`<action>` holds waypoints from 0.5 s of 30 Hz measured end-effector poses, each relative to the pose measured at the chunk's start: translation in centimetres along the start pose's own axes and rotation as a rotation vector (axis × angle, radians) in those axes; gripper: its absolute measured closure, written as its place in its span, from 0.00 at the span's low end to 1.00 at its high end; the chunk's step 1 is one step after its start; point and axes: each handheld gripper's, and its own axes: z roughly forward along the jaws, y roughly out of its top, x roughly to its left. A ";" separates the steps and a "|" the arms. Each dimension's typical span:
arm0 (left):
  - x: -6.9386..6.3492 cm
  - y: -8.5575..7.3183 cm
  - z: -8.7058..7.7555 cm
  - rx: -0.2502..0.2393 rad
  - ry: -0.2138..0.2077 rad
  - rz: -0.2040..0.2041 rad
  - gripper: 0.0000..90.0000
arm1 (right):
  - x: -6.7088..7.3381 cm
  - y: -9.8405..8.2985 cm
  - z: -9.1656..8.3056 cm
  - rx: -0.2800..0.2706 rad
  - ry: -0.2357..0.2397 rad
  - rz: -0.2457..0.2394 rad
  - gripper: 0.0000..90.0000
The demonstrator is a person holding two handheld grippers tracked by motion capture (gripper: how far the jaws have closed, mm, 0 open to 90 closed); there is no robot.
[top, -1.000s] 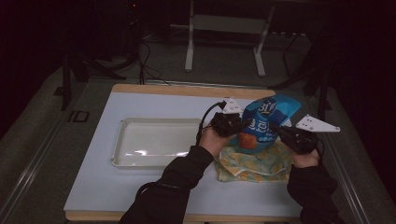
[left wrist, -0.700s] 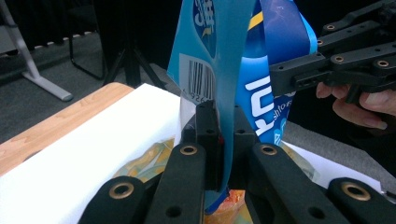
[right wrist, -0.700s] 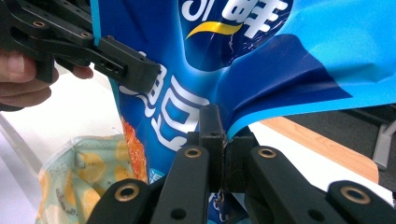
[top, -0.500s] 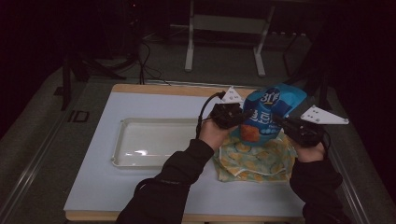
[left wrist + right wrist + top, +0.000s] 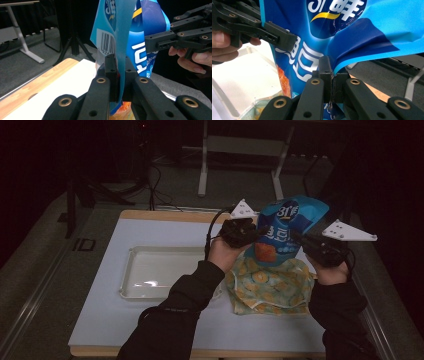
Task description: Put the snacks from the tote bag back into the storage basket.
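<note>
We note, left to right: clear tray (image 5: 150, 272) on white table (image 5: 115, 320). Left gripper (image 5: 248, 233) clamped on left edge of blue snack bag (image 5: 287, 232), jaws pinched tight on film. Bag held upright above patterned cloth (image 5: 272, 287), apparently clear of it. Right gripper (image 5: 300, 239) pinched on bag's right edge.

A dim lab: bare table (image 5: 150, 330), floor cables (image 5: 150, 195), metal stand (image 5: 240, 150)
</note>
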 end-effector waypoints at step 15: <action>1.5 0.1 -3.6 -0.005 0.043 -0.014 0.98 | 2.1 2.2 2.3 -0.005 0.036 -0.030 0.99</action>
